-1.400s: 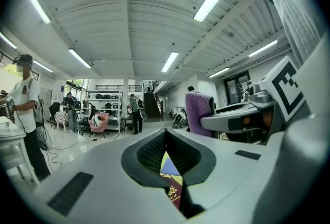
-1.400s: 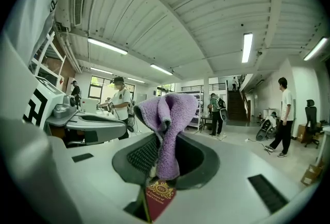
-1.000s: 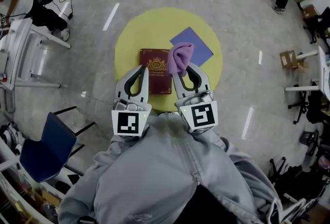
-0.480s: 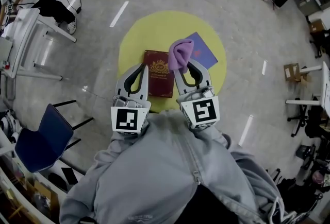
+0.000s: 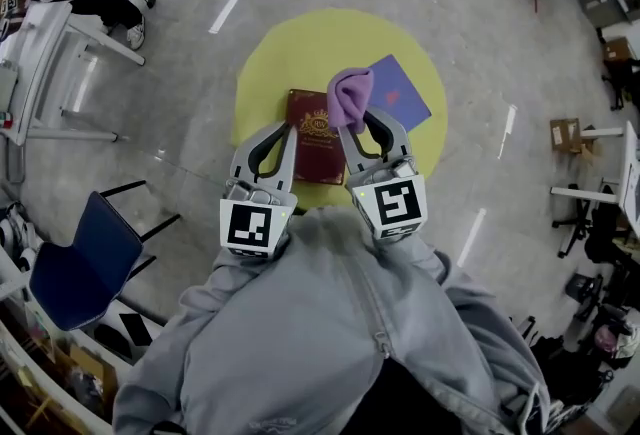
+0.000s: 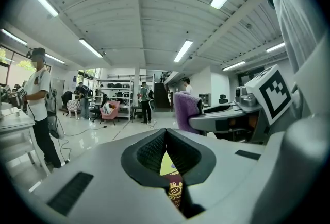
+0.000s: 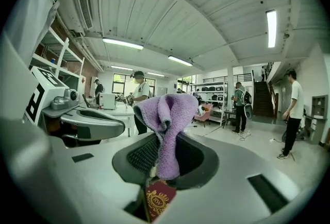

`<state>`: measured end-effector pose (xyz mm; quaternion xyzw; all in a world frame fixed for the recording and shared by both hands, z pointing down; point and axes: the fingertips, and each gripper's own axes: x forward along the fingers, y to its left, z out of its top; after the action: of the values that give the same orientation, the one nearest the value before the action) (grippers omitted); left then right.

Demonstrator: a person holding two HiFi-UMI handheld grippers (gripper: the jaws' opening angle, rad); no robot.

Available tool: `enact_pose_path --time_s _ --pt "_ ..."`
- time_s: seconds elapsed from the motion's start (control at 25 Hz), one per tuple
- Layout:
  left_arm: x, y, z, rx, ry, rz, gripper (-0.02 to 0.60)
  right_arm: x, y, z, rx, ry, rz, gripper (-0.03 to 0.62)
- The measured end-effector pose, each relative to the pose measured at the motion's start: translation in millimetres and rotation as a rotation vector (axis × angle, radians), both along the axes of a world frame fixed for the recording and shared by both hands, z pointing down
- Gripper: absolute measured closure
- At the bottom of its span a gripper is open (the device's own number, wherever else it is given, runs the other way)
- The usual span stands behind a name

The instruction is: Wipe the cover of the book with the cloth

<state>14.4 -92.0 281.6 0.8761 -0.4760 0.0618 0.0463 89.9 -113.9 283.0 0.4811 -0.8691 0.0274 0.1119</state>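
Observation:
A dark red book point(image 5: 312, 138) with a gold crest lies on the round yellow table point(image 5: 270, 63). My right gripper point(image 5: 352, 119) hangs over the book's right edge, shut on a purple cloth point(image 5: 350, 95) that stands bunched above its fingertips. In the right gripper view the cloth point(image 7: 167, 125) fills the jaws and the book point(image 7: 157, 200) shows below them. My left gripper point(image 5: 289, 129) is shut and holds nothing, over the book's left edge. In the left gripper view the book point(image 6: 175, 194) shows below its closed tips point(image 6: 165, 131).
A blue-purple flat book point(image 5: 398, 95) lies on the table right of the red one. A blue chair point(image 5: 75, 273) stands at the lower left, white table frames point(image 5: 50, 73) at the left, a cardboard box point(image 5: 565, 135) at the right. People stand far off.
The head view has drifted a little, and the table sits slightly more to the right. Both grippers keep their places over the book, with the cloth still gripped.

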Motion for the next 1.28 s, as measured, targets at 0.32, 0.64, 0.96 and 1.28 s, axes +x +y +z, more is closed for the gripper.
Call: enact_pose_path --time_s 0.32,0.64,0.96,1.28 --pt "-9.2 -12.4 44.1 -0.065 -0.036 0.011 0.563 -19.0 -30.7 43.2 -0.079 0.087 -0.09 0.496" --pt "-13.6 -18.4 97.9 -0.139 -0.053 0.021 0.563 -33.0 -58.8 97.6 -0.165 0.175 -0.196 0.496" --pt "-26.8 -13.9 152.5 -0.241 -0.077 0.007 0.563 -52.4 -75.8 148.5 -0.261 0.293 -0.334 0.496" --pt "-32.1 -7.3 183.8 -0.311 -0.091 0.016 0.563 -67.2 -83.7 192.0 -0.347 0.525 -0.507 0.496"
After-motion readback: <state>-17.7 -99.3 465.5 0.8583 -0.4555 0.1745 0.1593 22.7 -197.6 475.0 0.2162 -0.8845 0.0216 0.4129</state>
